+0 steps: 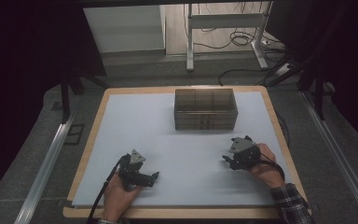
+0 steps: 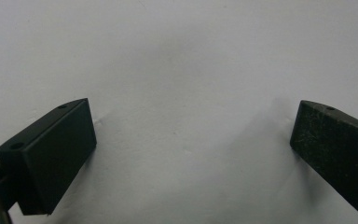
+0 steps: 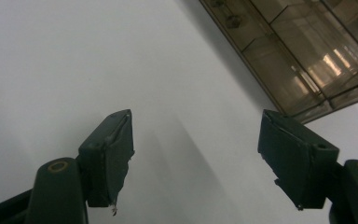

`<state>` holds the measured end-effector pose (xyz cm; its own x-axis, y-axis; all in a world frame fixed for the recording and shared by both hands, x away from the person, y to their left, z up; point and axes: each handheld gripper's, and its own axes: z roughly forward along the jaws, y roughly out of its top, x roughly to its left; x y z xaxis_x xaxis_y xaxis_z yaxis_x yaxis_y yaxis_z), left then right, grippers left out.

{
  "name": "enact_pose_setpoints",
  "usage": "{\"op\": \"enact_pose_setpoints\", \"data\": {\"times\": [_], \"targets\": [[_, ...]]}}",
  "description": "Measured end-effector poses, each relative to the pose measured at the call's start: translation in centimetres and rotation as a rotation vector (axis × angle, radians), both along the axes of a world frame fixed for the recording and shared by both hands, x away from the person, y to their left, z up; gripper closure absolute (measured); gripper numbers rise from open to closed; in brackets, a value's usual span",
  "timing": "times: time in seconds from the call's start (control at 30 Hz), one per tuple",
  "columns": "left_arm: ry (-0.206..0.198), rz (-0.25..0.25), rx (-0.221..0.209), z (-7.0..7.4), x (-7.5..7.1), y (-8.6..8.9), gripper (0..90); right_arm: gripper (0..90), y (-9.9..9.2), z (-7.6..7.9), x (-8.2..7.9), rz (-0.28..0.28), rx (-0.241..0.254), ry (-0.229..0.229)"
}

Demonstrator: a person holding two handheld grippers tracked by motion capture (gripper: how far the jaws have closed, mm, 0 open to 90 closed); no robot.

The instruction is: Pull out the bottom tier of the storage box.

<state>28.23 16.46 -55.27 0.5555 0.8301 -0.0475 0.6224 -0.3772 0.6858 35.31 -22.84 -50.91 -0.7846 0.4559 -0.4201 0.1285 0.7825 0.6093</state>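
A smoky, see-through drawer box (image 1: 205,108) with small compartments stands at the far middle of the white table sheet (image 1: 135,116). My left gripper (image 1: 154,177) lies low near the front left in a hand, jaws pointing right. In its own view the left gripper (image 2: 191,140) is open over bare white sheet, nothing between the jaws. My right gripper (image 1: 226,159) is held at the front right, a little in front of the box. From its own view the right gripper (image 3: 196,144) is open and empty, with the drawer box (image 3: 307,51) at the upper right.
The white sheet lies on a wooden board (image 1: 279,135) whose rim shows all round. Metal rails (image 1: 46,163) run along the floor on both sides. Beyond the table stand a white desk frame (image 1: 189,42) and loose cables (image 1: 237,39).
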Motion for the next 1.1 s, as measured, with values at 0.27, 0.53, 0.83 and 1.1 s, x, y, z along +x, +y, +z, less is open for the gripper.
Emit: {"op": "enact_pose_setpoints", "data": {"times": [0.27, 0.53, 0.83, 1.1], "targets": [[0.000, 0.000, 0.000, 0.0, 0.0, 0.0, 0.0, 26.9, 1.0, -0.2, 0.4, 0.012, -0.037, -0.063], [0.000, 0.000, 0.000, 0.0, 0.0, 0.0, 0.0, 29.4, 2.1, -0.5, 0.9, 0.025, -0.081, -0.138], [0.000, 0.000, -0.001, 0.0, 0.0, 0.0, 0.0, 34.2, 3.7, -0.8, 1.4, 0.046, -0.165, -0.236], [0.000, -0.001, -0.001, 0.0, 0.0, 0.0, 0.0, 38.4, 4.9, -1.1, 1.8, 0.062, -0.219, -0.309]]}}
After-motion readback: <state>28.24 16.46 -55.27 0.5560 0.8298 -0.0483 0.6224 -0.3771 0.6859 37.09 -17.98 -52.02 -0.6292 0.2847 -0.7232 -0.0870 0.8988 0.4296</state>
